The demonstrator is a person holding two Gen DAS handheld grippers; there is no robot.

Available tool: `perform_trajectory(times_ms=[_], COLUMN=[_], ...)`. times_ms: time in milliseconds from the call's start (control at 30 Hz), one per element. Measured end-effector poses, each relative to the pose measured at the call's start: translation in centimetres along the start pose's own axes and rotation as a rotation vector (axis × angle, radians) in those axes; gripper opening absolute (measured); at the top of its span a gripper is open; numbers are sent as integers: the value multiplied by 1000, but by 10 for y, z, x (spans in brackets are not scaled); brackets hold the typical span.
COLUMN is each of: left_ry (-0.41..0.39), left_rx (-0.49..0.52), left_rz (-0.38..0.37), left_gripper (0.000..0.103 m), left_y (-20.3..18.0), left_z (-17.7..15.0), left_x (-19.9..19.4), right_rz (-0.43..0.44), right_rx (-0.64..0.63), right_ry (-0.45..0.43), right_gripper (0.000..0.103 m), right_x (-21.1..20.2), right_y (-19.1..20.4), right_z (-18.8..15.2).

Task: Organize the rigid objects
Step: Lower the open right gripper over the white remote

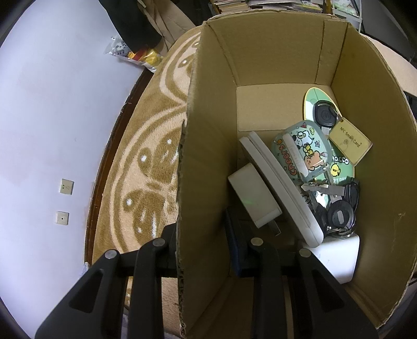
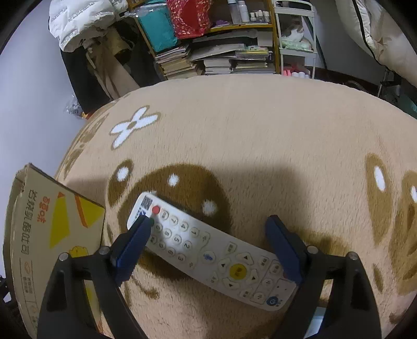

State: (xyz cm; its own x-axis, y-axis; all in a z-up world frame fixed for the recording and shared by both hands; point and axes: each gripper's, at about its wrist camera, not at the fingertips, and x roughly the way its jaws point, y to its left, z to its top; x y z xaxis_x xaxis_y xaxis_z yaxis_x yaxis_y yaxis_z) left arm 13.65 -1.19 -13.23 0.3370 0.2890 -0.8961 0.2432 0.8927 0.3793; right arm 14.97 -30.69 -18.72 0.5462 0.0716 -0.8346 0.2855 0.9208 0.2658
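An open cardboard box stands on the rug; its left wall runs between the fingers of my left gripper, which is shut on it. Inside lie a long white device, a white charger plug, a green cartoon case, a car key, a yellow NFC card tag and black key fobs. In the right wrist view a white remote control lies slantwise on the rug. My right gripper stands open astride it, the left fingertip over its top end, pads not pressing.
The beige and brown rug covers the floor. The printed side of the box rises left of the remote. Shelves stacked with books and hanging clothes stand at the back. A white wall with sockets runs along the left.
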Motion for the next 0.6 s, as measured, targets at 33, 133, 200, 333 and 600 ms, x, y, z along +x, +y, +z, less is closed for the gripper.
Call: perform_trajectory(times_ms=[33,133,200,333,600], left_ry=[0,3,4,5,7], left_rx=[0,0,0,0,-1], left_rz=[0,0,-1,0,-3], left_gripper=[27,27,27,27,27], left_y=[0,-1,-1,-1,0], left_z=[0,0,0,0,0], left_x=[0,0,0,0,1], right_rz=[-9,-20,-17,1,9], right_rx=[-9,-35,-48,-26,-33], right_ry=[3,7,17,20,34], right_gripper=[94,94,94,94,94], right_x=[0,-1,-2,-5,-5], right_y=[1,5,6,1,6], right_z=[-2,-6,-7,-9,-14])
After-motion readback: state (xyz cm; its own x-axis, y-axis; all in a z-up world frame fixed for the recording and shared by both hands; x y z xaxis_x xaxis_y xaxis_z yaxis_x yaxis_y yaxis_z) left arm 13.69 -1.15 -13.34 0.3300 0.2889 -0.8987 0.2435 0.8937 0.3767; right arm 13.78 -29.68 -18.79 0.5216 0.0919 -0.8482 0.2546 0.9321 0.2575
